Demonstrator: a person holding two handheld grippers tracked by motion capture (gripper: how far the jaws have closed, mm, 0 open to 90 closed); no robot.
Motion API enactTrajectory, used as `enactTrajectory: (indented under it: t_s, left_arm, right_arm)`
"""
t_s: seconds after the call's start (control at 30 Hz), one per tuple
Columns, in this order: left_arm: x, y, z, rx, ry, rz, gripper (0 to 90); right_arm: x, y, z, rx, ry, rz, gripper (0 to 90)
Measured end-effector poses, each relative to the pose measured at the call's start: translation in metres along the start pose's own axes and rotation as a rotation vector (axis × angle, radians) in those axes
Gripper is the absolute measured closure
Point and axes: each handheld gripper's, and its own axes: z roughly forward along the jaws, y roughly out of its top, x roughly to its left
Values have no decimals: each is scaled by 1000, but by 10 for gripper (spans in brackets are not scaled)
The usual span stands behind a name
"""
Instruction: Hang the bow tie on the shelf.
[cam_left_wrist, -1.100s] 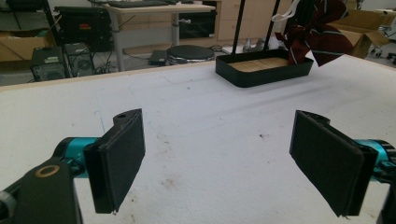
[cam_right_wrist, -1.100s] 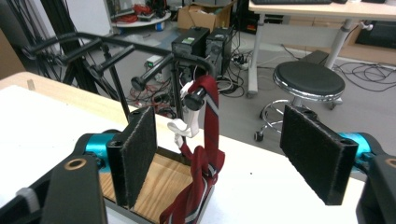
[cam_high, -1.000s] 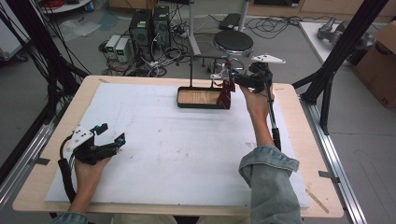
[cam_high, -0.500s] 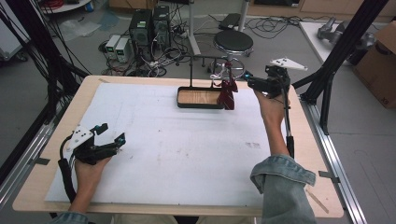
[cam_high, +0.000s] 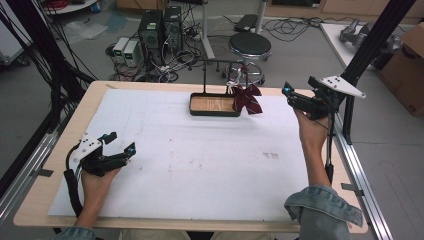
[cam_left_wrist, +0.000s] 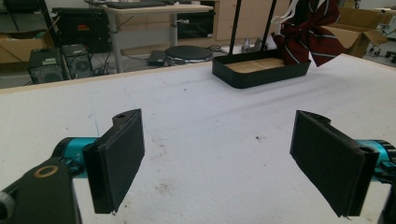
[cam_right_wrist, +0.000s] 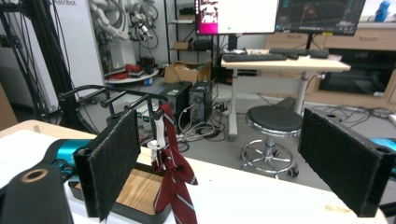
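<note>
Right now my left tool (cam_high: 119, 142) rests low on the white sheet (cam_high: 200, 160) that covers the wooden worktop (cam_high: 95, 92), near its front left corner, with my hand (cam_high: 95, 175) behind it; its two black padded jaws stand wide apart with nothing between them, as the left gripper view shows plainly

My right tool (cam_high: 292, 95) I hold raised above the far right corner of the worktop, beside the black frame post (cam_high: 372, 45), its grey three-cornered plate (cam_high: 342, 86) on top, and its jaws point toward the far middle; in the right gripper view those jaws are also spread wide and grip nothing

At the middle of the far edge sits a shallow black tray with a wooden floor (cam_high: 214, 105), and a thin black bar rack (cam_high: 220, 62) rises over it. A dark red striped bow tie (cam_high: 246, 98) hangs from that rack at the tray's right end, its tails dropping beside the tray's wall. The right gripper view shows the tie (cam_right_wrist: 173, 186) hanging from a white clip (cam_right_wrist: 159, 133) on the bar

Beyond the worktop on the floor stand a round black stool (cam_high: 249, 46) and computer towers (cam_high: 160, 27)
</note>
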Motion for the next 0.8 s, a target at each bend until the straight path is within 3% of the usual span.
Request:
enactTrajectory:
  t_s: [0.33,0.8]
  left_arm:
    - [0,0,-1,-1,2,1,180]
    - [0,0,-1,-1,4,0,181]
  right_arm:
    - [0,-12,-35,-73,15,-5,118]
    - [5,-48,-73,-180,48,22,115]
